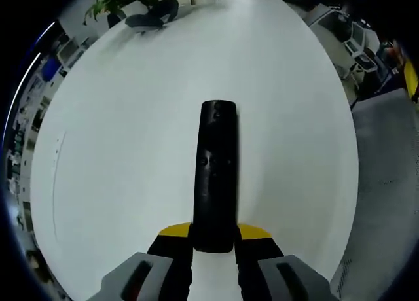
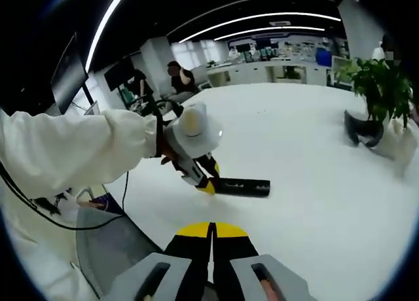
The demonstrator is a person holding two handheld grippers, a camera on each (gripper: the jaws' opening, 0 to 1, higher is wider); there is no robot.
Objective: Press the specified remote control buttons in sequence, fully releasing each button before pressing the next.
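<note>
Open office, wide white table (image 1: pixel 131 118). My left gripper (image 1: pixel 213 239) pinches the near end of the black remote control (image 1: pixel 216 170), which lies flat pointing away across the table. My right gripper (image 2: pixel 211 239) hovers nearby, jaws pressed together, empty. Potted plant (image 2: pixel 380 85) far right.

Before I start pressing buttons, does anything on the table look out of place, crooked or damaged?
Nothing stands out. The black remote lies flat on the white table, its near end held in the left gripper, with no visible damage. The right gripper is shut and holds nothing. A potted plant stands upright at the far edge.
</note>
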